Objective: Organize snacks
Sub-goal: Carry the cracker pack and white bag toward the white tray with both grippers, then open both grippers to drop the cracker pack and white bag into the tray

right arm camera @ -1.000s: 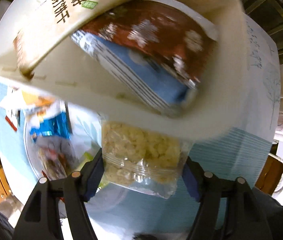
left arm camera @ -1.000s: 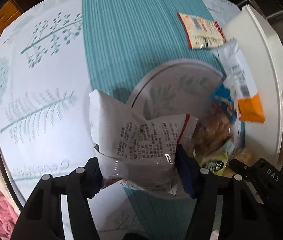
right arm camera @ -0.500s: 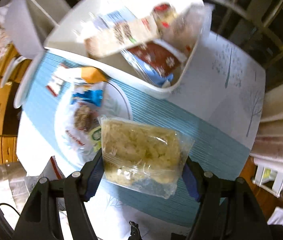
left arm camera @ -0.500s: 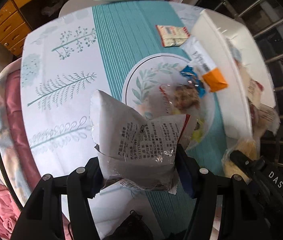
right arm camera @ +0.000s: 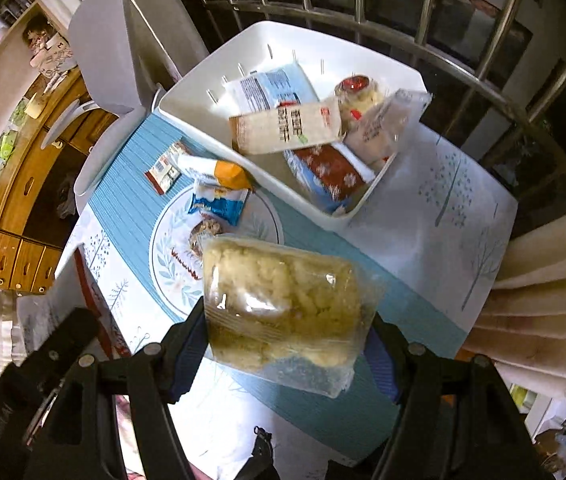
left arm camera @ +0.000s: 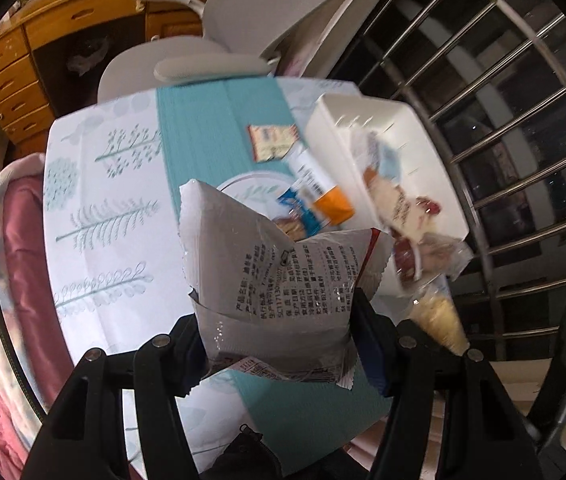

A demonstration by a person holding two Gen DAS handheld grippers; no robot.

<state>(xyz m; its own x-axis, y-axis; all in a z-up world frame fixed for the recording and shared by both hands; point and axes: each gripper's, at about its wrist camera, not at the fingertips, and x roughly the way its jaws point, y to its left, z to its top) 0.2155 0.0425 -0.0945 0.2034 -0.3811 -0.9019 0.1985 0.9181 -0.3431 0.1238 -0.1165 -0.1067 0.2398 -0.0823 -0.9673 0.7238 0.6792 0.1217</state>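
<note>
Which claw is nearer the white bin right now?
Right. The right claw, gripping the clear crumb pack, hangs close to the white bin. The left claw, gripping the grey packet, is farther out, on the right claw's far side.

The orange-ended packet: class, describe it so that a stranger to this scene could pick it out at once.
Find the white bin on the teal table runner. Against its outer wall, above the leaf-patterned plate, lies the orange-ended packet. It alone is a long white wrapper with one solid orange end; the blue packet beside it has none.
</note>
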